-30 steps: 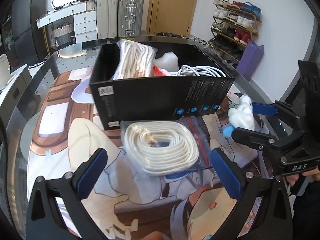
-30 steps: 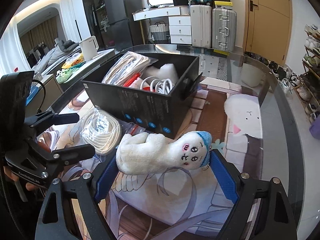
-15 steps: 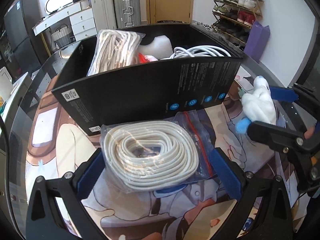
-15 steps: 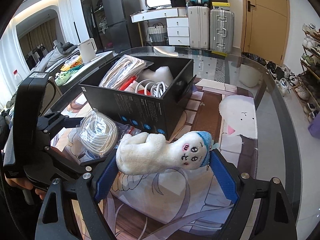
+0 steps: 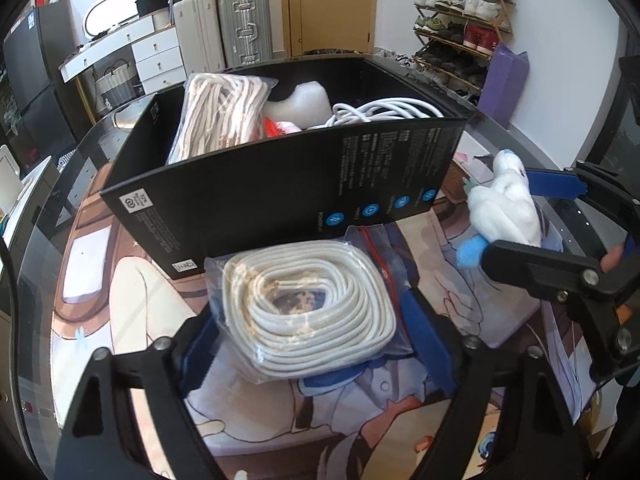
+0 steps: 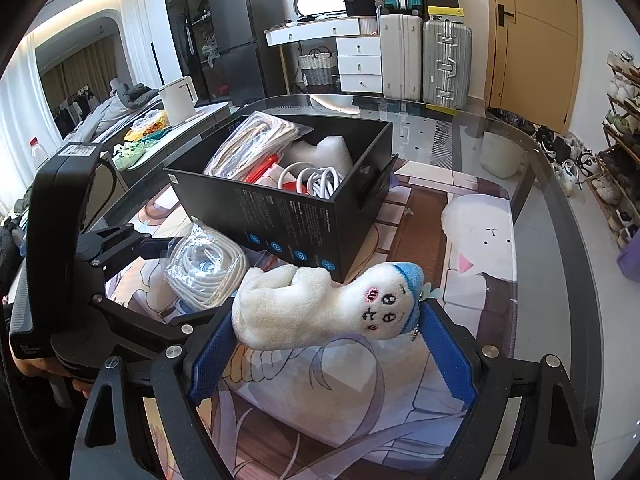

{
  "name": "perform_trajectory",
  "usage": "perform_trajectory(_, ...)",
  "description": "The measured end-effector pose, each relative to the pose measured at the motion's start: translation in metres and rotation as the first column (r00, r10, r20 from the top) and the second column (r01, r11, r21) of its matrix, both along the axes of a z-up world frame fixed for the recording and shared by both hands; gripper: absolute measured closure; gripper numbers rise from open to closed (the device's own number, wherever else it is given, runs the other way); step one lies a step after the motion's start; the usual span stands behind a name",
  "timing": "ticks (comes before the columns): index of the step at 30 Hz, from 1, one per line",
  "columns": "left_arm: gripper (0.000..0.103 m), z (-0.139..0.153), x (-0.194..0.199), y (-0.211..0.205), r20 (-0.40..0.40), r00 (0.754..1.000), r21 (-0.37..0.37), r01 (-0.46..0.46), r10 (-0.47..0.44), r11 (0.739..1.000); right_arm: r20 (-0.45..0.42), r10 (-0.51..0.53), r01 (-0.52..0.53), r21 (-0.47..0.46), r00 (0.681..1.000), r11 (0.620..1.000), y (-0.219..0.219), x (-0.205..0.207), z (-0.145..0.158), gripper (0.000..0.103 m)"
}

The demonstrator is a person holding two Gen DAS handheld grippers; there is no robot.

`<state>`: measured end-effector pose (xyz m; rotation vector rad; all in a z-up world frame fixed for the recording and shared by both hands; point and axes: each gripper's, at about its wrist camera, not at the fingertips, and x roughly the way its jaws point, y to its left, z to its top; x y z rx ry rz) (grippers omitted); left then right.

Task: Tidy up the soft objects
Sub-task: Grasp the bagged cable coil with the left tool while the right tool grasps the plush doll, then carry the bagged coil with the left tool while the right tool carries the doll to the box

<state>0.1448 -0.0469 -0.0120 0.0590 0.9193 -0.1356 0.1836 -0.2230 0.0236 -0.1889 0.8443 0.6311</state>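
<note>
The black box (image 5: 280,184) near the tabletop's far edge already holds a bagged rope, foam and a white cable. Two items remain outside: the bagged rope coil (image 5: 308,312), around which the left gripper (image 5: 308,340) is closing, and the plush toy (image 6: 328,304), clamped above the mat in the right gripper (image 6: 332,356)

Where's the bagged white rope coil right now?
In the left wrist view, the bagged rope coil lies on the printed mat against the black box's near wall, between the closing left gripper's jaws.

White walls, wooden door (image 6: 534,36), suitcases (image 6: 424,60), shoe rack (image 5: 460,32), black fridge (image 6: 236,36), glass table (image 6: 560,264).
</note>
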Motion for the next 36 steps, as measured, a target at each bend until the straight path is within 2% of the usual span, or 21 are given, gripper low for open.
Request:
perform_trajectory(4,0.033,0.002,-0.005,0.0,0.016,1.0,-0.003,0.015,-0.015,1.0,0.0,0.001,-0.001,0.001,1.0,1.0,0.0,0.0,0.0,0.014)
perform_trajectory(11,0.04,0.003,-0.016,0.007,0.03,0.999,-0.03,0.02,-0.019,0.999,0.003,0.003,-0.003,0.003,1.0,1.0,0.0,0.0,0.0,0.014)
perform_trajectory(21,0.041,0.013,-0.047,0.023,0.078,0.997,-0.092,0.021,-0.014,0.996,0.027,0.007,-0.007,0.016,1.0,1.0,0.001,-0.003,0.008,0.014)
perform_trajectory(26,0.041,0.028,-0.059,0.032,0.118,0.993,-0.128,0.018,-0.003,0.992,0.054,0.006,-0.008,0.037,0.999,0.999,0.002,-0.007,0.016,0.014)
perform_trajectory(36,0.041,0.064,-0.058,0.049,0.204,0.978,-0.138,-0.004,0.032,0.99,0.134,0.014,-0.025,0.077,0.991,0.997,0.006,-0.021,0.036,0.014)
